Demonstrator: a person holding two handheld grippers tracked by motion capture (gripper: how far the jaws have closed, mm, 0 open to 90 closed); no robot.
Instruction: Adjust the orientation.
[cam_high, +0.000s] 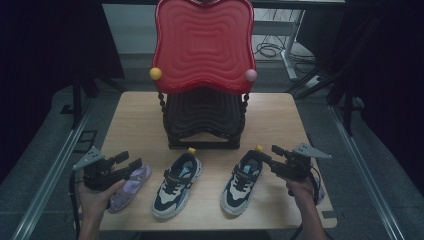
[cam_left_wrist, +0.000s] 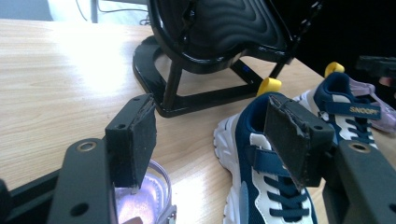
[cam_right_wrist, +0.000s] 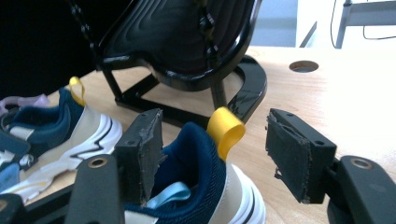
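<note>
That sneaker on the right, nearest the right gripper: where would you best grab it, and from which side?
Probably at the heel. The right sneaker stands upright, heel toward the rack, and its padded navy collar with the yellow pull loop rises between the open jaws of the right gripper. Coming in from behind and above the heel, the pads could close on the collar's two sides.

The purple sandal (cam_high: 129, 187) lies partly hidden under the left hand-held gripper (cam_high: 131, 160); the picture's top edge crops the red rack top (cam_high: 202, 45).
</note>
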